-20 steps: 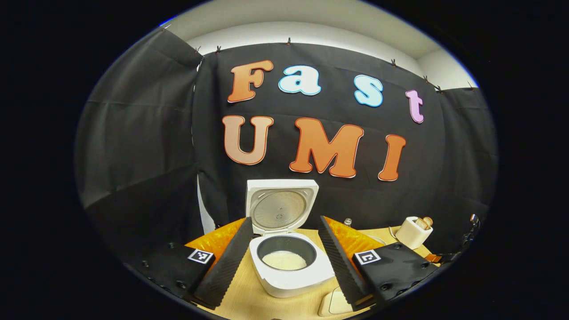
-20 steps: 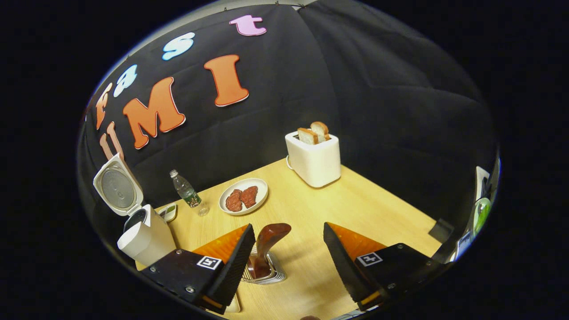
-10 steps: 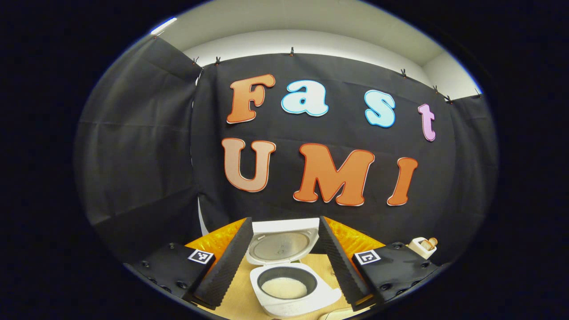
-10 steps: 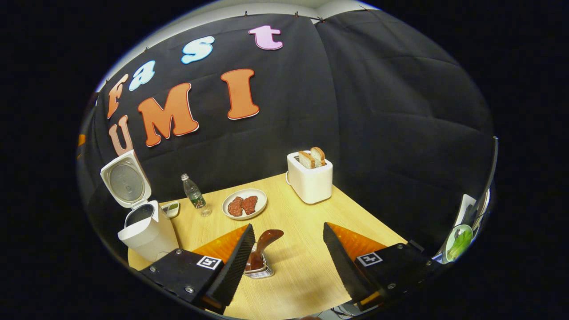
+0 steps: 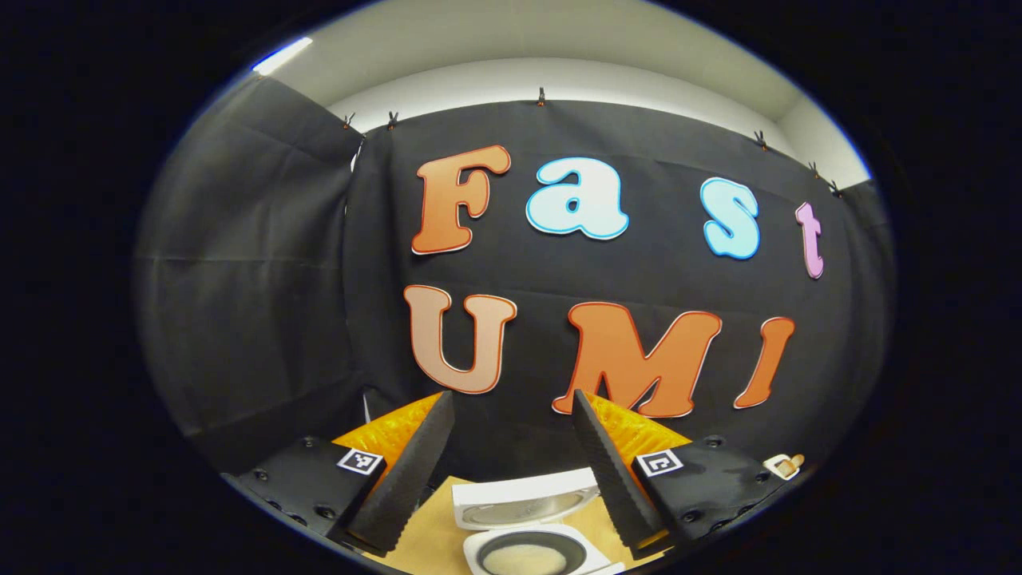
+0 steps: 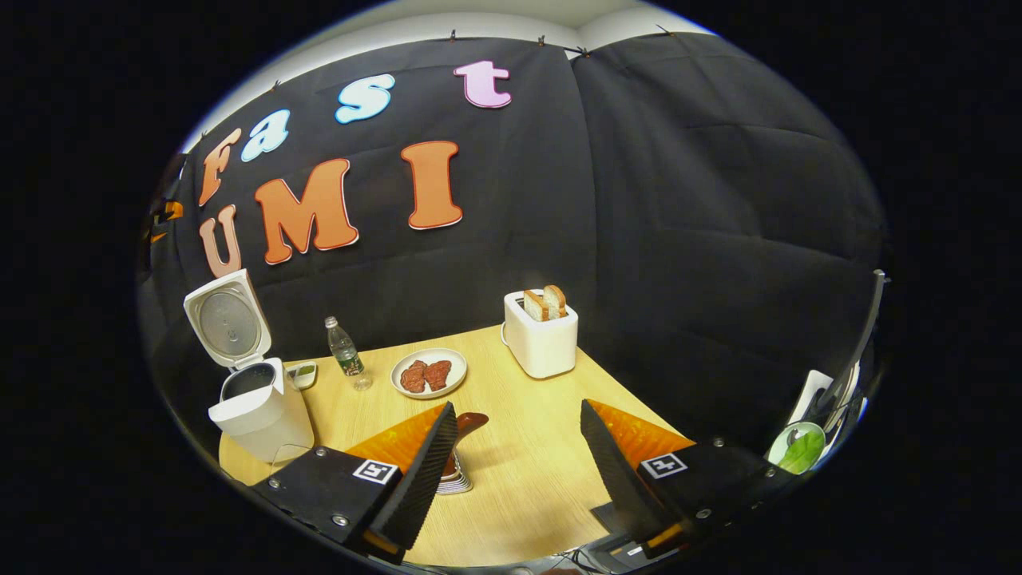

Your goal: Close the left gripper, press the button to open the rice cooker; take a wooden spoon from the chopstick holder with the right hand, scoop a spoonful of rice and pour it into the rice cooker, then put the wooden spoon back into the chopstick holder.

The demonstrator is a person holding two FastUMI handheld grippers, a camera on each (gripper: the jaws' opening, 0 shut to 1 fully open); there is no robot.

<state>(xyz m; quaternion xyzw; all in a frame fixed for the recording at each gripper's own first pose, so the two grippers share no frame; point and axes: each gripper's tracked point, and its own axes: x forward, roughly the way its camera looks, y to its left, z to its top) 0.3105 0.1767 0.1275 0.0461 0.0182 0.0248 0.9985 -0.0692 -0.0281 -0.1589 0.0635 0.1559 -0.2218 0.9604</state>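
Left gripper view: left gripper [image 5: 511, 471] gapes wide, empty, above the open white rice cooker [image 5: 531, 527], rice inside; right gripper view: right gripper [image 6: 519, 463] equally agape, empty, the brown wooden spoon [image 6: 465, 423] upright in its ribbed metal holder [image 6: 455, 481] right of that cooker, evidently returned.

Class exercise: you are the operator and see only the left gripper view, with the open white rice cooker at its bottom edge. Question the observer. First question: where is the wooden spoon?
Observer: In the right gripper view, the brown wooden spoon stands in the silvery ribbed chopstick holder, partly behind one finger.
Operator: Is the right gripper holding it?
Observer: No. The right gripper is open and its fingers hold nothing.
Operator: What lies beyond the holder?
Observer: A white round plate with two reddish pieces of meat on the wooden table.
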